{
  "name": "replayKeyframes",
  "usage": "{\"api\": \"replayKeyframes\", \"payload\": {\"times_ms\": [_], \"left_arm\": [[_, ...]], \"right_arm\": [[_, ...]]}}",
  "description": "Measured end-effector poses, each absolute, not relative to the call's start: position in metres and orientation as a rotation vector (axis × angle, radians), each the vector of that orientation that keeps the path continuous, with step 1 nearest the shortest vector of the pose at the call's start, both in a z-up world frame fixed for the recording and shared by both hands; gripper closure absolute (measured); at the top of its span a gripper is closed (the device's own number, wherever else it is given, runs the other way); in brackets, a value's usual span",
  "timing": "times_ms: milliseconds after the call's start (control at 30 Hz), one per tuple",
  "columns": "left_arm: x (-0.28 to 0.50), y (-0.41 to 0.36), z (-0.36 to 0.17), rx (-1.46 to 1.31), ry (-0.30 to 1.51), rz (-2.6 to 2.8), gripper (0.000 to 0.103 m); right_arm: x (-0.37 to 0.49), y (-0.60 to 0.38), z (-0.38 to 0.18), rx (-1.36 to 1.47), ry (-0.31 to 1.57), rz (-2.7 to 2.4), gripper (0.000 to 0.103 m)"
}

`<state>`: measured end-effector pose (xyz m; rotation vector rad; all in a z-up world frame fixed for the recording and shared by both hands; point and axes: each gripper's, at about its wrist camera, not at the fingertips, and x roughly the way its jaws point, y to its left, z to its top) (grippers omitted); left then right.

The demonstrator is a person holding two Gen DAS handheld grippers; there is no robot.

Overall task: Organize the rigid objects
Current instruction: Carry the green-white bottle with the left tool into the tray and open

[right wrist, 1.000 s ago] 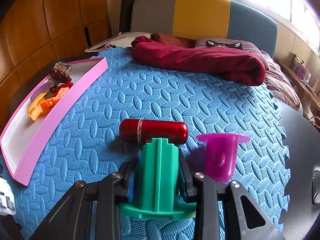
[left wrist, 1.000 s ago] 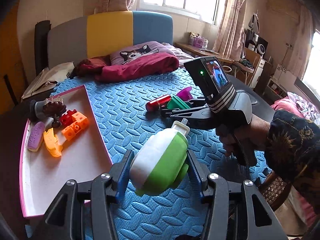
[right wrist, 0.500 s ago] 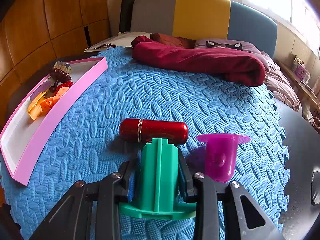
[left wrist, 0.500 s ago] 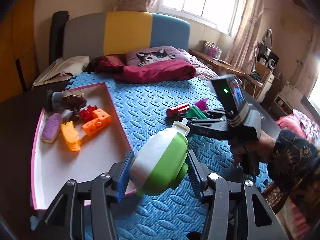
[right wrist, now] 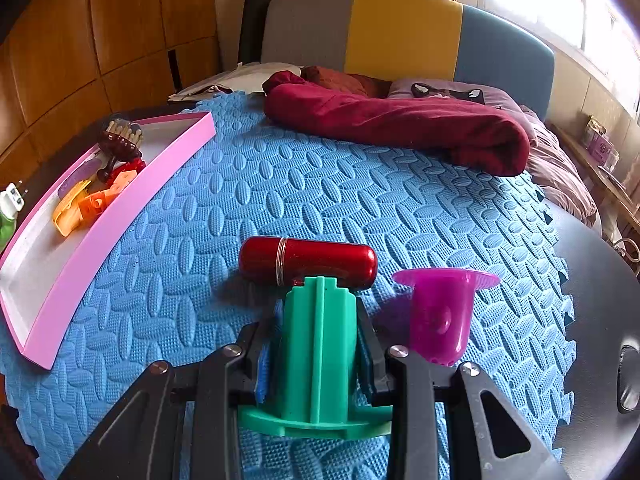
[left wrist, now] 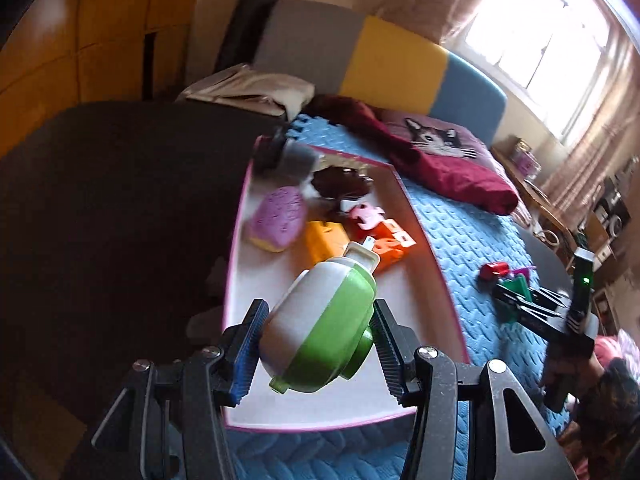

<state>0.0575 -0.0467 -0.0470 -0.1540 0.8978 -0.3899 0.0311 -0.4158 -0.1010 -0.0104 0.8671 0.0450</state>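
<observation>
Now the left gripper point(left wrist: 318, 342) is clamped on a green-and-white bottle point(left wrist: 320, 324), tilted, above the pink tray point(left wrist: 436, 276). That tray holds an orange block point(left wrist: 390, 246), a purple piece point(left wrist: 278, 216) and a brown brush point(left wrist: 340, 184). Over on the blue mat point(right wrist: 320, 184), the right gripper point(right wrist: 318, 340) is clamped on a green piece point(right wrist: 318, 344), with a red capsule point(right wrist: 308, 260) just behind it and a magenta cup point(right wrist: 440, 312) beside it.
</observation>
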Motion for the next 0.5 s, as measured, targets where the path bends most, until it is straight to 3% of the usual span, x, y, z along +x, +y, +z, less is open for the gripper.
{"api": "replayKeyframes", "payload": {"times_ms": [300, 500], "left_arm": [[0.086, -0.050, -0.068, -0.224, 0.953, -0.374, 0.050], [0.099, -0.063, -0.076, -0.119, 0.960, -0.337, 0.048]], "right_arm": [[0.031, -0.415, -0.101, -0.016, 0.866, 0.042, 0.071], [0.031, -0.415, -0.101, -0.018, 0.866, 0.042, 0.071]]}}
